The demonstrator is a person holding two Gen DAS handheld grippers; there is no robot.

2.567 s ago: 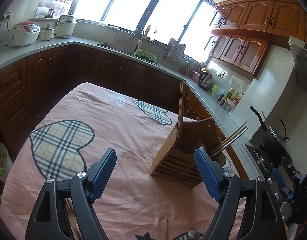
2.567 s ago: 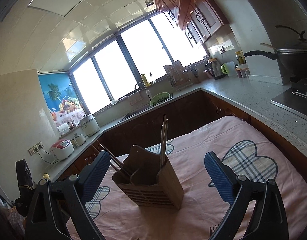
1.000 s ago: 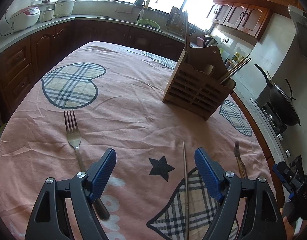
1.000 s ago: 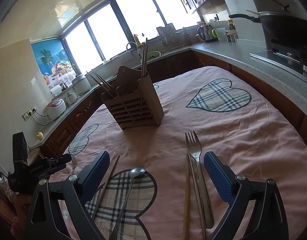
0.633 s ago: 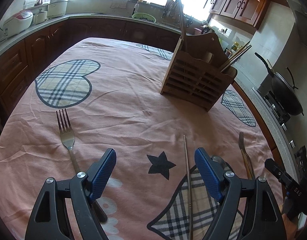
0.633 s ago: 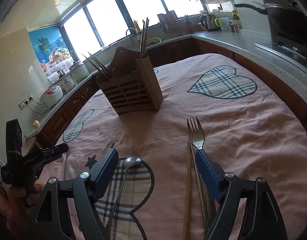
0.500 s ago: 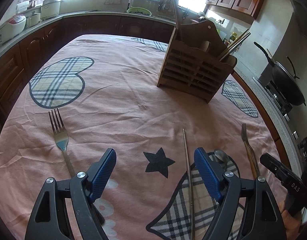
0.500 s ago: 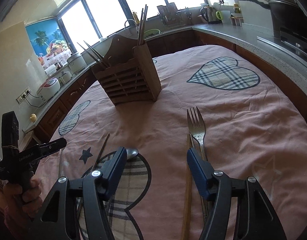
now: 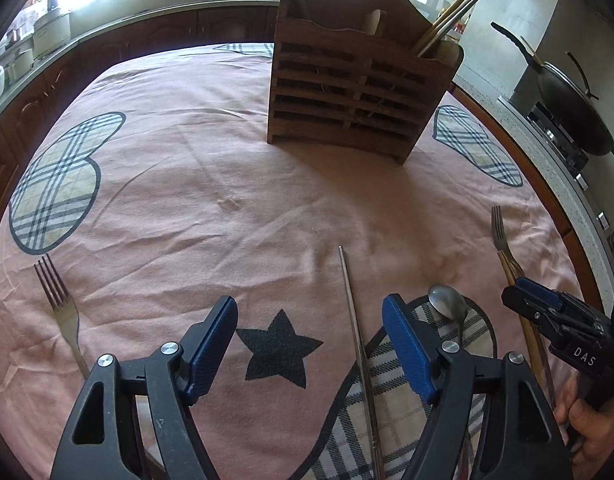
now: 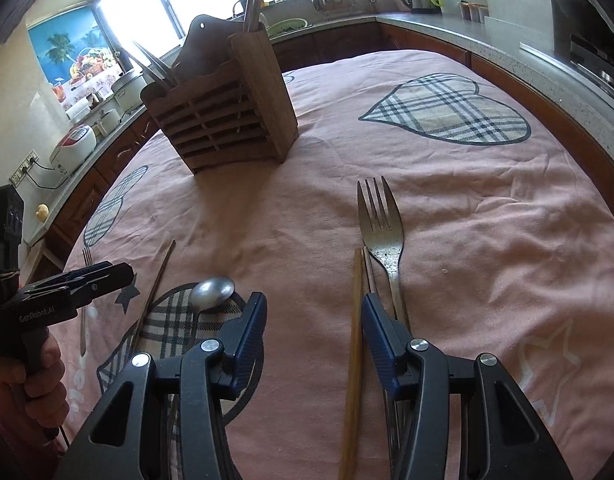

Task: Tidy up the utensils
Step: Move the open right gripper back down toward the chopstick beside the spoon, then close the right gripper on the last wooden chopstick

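- Right wrist view shows the utensils lying loose on a pink cloth point(image 10: 487, 240) over the tabletop: a metal fork point(image 10: 381, 226) right of centre with tines toward the top of the frame, a wooden chopstick point(image 10: 355, 320) just beside its handle on the left, and what looks like a thin metal chopstick between them.
- Left of those, a metal spoon point(image 10: 211, 290) rests bowl-up on a plaid heart patch, and a thin metal chopstick point(image 10: 157, 284) lies further left.
- A wooden utensil holder point(image 10: 227, 116) stands upright in the upper centre, with chopsticks sticking out of its top.
- The right hand-held gripper point(image 10: 313, 332) hangs low over the cloth; its jaws have just been closing, stand partly apart, and the wooden chopstick runs between them with the right pad close against it, but no grip shows.
- Left wrist view: the left hand-held gripper point(image 9: 309, 344) is spread wide, its jaws having just narrowed a little, holding nothing; a black star print lies between its pads and the metal chopstick point(image 9: 357, 344) runs just inside the right pad.
- A second fork point(image 9: 61, 308) lies at the left edge of that view, well apart from the rest.
- A wok point(image 9: 575, 112) sits on a stove at the upper right.
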